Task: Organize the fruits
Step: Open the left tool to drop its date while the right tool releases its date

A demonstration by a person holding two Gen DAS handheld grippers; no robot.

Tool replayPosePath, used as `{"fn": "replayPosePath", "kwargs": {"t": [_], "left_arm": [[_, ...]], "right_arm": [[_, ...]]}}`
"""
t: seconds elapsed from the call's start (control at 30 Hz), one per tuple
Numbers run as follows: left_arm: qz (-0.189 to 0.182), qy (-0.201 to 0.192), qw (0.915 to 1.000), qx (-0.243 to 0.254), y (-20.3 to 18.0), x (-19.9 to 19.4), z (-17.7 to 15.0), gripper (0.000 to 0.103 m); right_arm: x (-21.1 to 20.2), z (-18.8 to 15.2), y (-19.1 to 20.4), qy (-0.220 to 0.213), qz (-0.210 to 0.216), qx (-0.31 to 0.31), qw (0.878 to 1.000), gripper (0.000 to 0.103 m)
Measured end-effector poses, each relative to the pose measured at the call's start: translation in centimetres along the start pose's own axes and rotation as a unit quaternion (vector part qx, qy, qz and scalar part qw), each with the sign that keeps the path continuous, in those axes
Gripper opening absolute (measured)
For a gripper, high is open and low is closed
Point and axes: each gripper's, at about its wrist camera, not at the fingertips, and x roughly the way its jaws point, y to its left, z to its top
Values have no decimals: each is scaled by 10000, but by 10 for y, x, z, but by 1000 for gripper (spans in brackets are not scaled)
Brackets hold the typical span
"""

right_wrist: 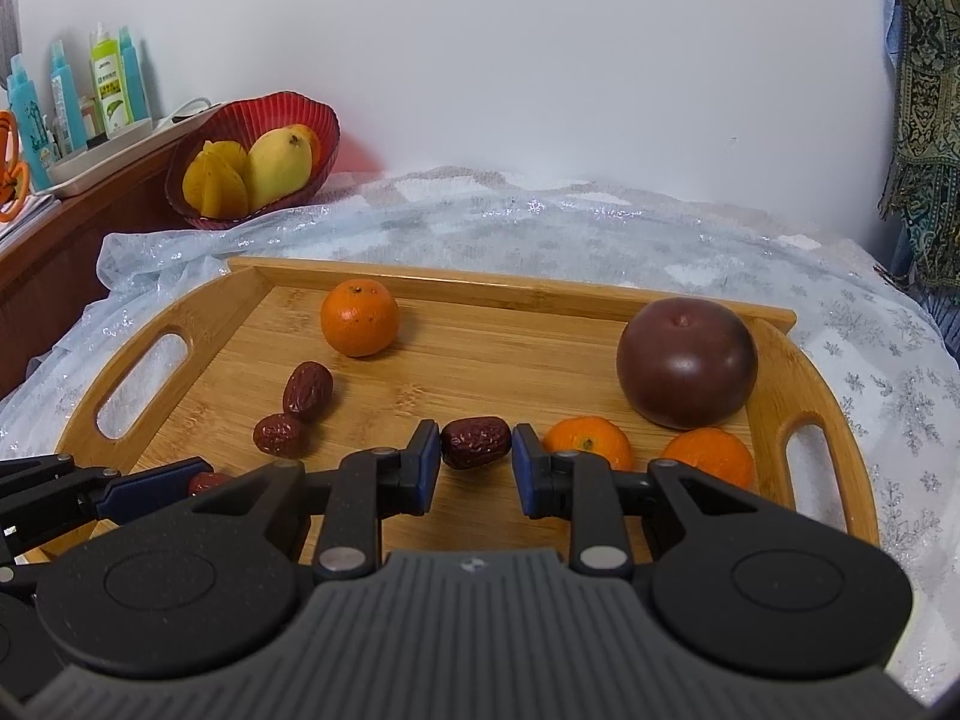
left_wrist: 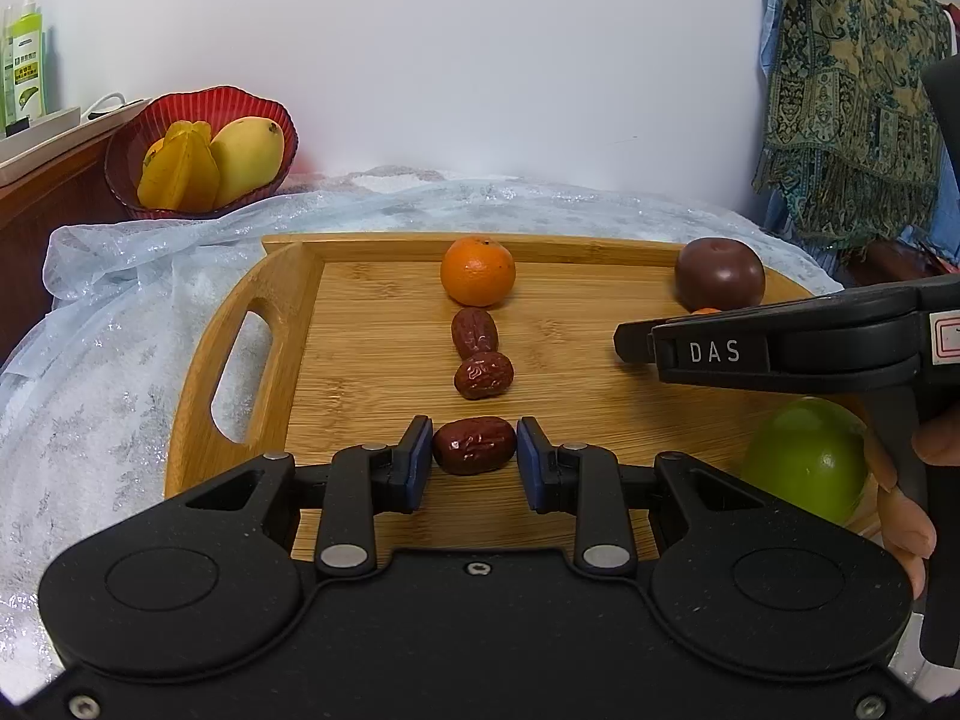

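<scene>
A wooden tray (left_wrist: 300, 300) (right_wrist: 252, 288) holds the fruit. My left gripper (left_wrist: 474, 456) is shut on a red date (left_wrist: 474, 445) just above the tray floor; two more dates (left_wrist: 474, 333) (left_wrist: 483, 376) and an orange (left_wrist: 477, 271) lie in a line beyond it. My right gripper (right_wrist: 474, 459) is shut on another red date (right_wrist: 476, 442) over the tray's middle. The left gripper's blue finger (right_wrist: 150, 489) shows at the lower left of the right wrist view. A dark purple round fruit (right_wrist: 687, 361) and two small oranges (right_wrist: 588, 441) (right_wrist: 711, 456) sit at the tray's right.
A green fruit (left_wrist: 804, 459) lies at the tray's near right. A red bowl (right_wrist: 258, 114) with yellow fruit stands at the back left on a white glittery cloth (right_wrist: 540, 222). Bottles (right_wrist: 111, 81) stand on a side shelf. A patterned scarf (left_wrist: 852, 90) hangs at right.
</scene>
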Motion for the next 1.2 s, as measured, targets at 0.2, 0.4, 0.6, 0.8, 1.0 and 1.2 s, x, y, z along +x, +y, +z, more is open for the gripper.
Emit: {"fn": "replayPosePath", "kwargs": {"t": [0.2, 0.4, 0.6, 0.8, 1.0, 1.2], "left_arm": [[4, 3, 10000, 9, 0, 0, 0, 29], [30, 4, 10000, 14, 0, -1, 0, 33], [57, 9, 10000, 19, 1, -2, -1, 37], [90, -32, 10000, 21, 1, -6, 0, 42], [124, -77, 9999, 39, 2, -12, 1, 48], [144, -136, 9998, 40, 1, -18, 2, 59]], "right_arm": [[0, 0, 0, -1, 0, -3, 10000, 34], [0, 0, -1, -3, 2, 4, 10000, 34], [-2, 0, -1, -15, 15, 28, 10000, 34], [-7, 0, -2, -86, 47, 85, 9999, 39], [-15, 0, -5, -202, 70, 172, 9996, 42], [-21, 0, -8, -279, 90, 247, 9993, 48]]}}
